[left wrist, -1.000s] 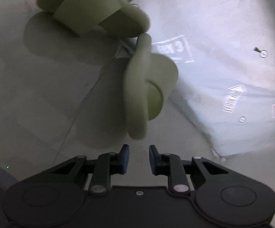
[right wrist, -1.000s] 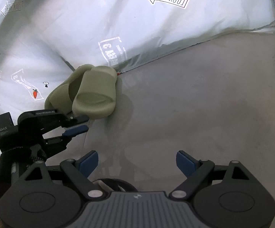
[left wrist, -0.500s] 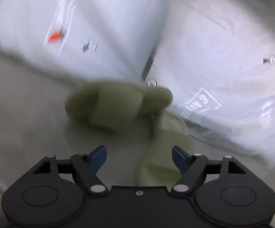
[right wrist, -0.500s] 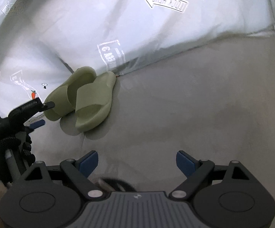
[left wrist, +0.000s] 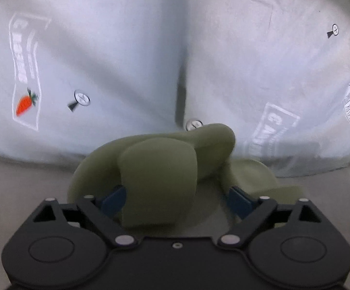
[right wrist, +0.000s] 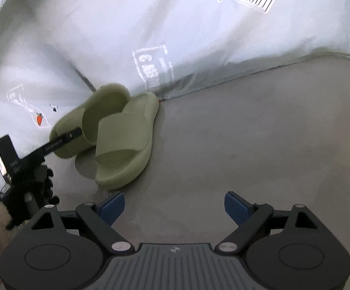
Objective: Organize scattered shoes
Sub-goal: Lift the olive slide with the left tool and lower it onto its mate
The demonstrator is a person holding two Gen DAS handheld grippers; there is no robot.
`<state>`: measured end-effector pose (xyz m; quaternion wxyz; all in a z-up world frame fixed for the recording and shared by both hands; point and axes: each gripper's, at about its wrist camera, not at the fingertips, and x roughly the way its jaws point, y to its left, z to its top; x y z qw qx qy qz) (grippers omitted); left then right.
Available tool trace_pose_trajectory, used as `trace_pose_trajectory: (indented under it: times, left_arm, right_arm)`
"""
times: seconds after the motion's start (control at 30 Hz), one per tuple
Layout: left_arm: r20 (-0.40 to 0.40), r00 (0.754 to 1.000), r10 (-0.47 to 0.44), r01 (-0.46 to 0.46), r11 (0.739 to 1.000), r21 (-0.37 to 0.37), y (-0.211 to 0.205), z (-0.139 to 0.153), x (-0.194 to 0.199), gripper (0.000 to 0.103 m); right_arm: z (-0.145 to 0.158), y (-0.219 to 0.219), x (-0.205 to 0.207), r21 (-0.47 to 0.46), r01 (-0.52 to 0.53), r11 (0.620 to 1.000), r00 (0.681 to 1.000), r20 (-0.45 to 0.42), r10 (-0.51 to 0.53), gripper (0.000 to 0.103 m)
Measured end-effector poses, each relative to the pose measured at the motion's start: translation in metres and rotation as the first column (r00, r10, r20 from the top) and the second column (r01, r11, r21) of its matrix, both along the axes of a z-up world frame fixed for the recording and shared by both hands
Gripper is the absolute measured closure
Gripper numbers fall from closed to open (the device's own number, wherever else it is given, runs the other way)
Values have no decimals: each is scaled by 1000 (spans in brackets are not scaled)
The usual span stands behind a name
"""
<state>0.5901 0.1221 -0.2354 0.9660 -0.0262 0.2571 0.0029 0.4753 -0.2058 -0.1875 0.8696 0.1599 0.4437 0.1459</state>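
Fabric backdrop (right wrist: 102, 24) rises just behind both slides (right wrist: 124, 142).

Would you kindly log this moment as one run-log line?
left tongs: open, straddling tilted green slide | right tongs: open, empty above floor | second slide: flat by sheet

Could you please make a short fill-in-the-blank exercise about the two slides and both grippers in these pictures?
1. Both slides are ____ in colour.
2. The left gripper has its fingers spread around one slide's ____.
3. Between the fingers of the right gripper there is only bare ____.
4. Near the slides, the sheet shows a small orange ____.

Missing words: green; strap; floor; carrot
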Motion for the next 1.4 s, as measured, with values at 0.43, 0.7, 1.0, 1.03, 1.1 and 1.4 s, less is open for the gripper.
trace_pose_trajectory:
  times: [0.43,0.7,1.0,1.03,1.1,1.4]
  left_arm:
    - [-132,990,55,-96,939,-331,27,-5,12,50]
    - [-265,938,223,-346,599,-722,23,-2,-44,81]
    - [-425,868,256,-460,95,-883,12,-30,-106,80]
    - [-441,863,245,-465,48,-884,8,-34,-112,80]
    - [-476,850,225,-476,-61,-877,6,-42,-123,80]
    - [-536,816,217,-563,84,-822,13,-42,-121,73]
  right_arm:
    - [-8,3,-9,19,-8,1000,999,-43,9,13]
    - [5,-9,-25,64,32,997,999,-12,-31,13]
    - [8,-28,-55,89,75,993,997,-11,-74,13]
    - [8,-30,-57,92,81,992,997,-13,-80,13]
    - [7,-32,-62,98,93,991,996,-17,-91,13]
    - [19,-33,-73,67,90,994,995,27,-92,13]
